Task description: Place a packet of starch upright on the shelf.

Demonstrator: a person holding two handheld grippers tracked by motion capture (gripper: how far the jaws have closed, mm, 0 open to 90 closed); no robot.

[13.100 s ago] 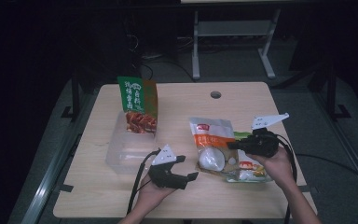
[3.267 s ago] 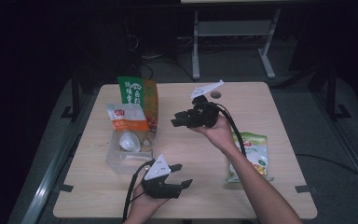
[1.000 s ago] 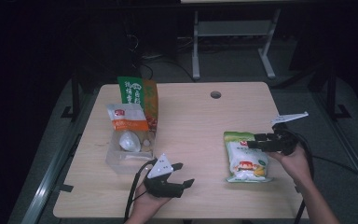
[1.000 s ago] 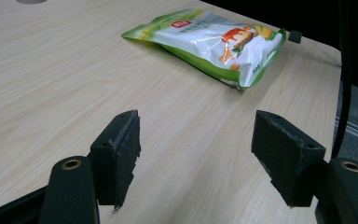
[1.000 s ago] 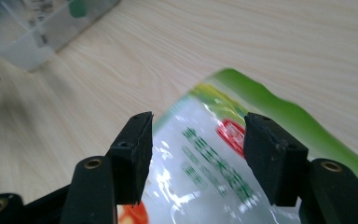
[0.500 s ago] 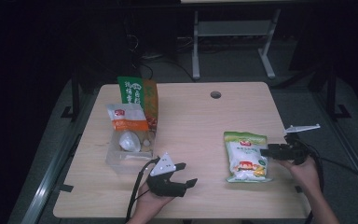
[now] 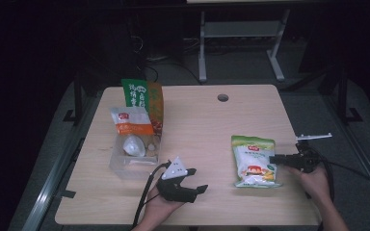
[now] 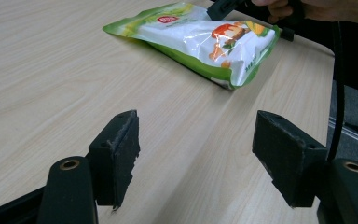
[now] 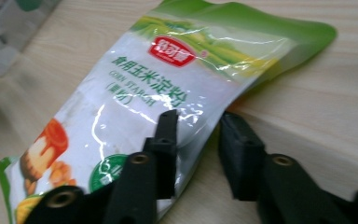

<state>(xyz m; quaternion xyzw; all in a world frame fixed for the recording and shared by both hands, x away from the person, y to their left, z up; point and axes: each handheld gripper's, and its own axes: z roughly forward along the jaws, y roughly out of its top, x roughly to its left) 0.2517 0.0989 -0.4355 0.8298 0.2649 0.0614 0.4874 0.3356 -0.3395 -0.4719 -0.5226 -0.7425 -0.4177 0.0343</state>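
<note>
A green and white corn starch bag [image 7: 253,161] lies flat on the right part of the wooden table [image 7: 207,125]. My right gripper [image 7: 272,159] reaches it from the right, low over the table. In the right gripper view its jaws [image 9: 198,123] have just been closing; they straddle the bag's [image 9: 135,107] edge, one above the film, one beside it, with a dark gap left. My left gripper [image 7: 197,179] rests open near the front edge, nothing between its jaws [image 8: 196,135]. The left gripper view shows the bag [image 8: 200,37] farther off, with the right gripper [image 8: 223,7] at its far side.
A clear plastic box [image 7: 120,166] at the left holds an orange and white packet [image 7: 132,122] and a white round item [image 7: 134,144]. A green and orange bag [image 7: 142,98] stands behind it. A cable hole [image 7: 223,97] sits near the table's far edge.
My right gripper has sunk toward the table beside the bag's right side, and its jaws have narrowed around the bag's edge. The left gripper and the bag have stayed put.
</note>
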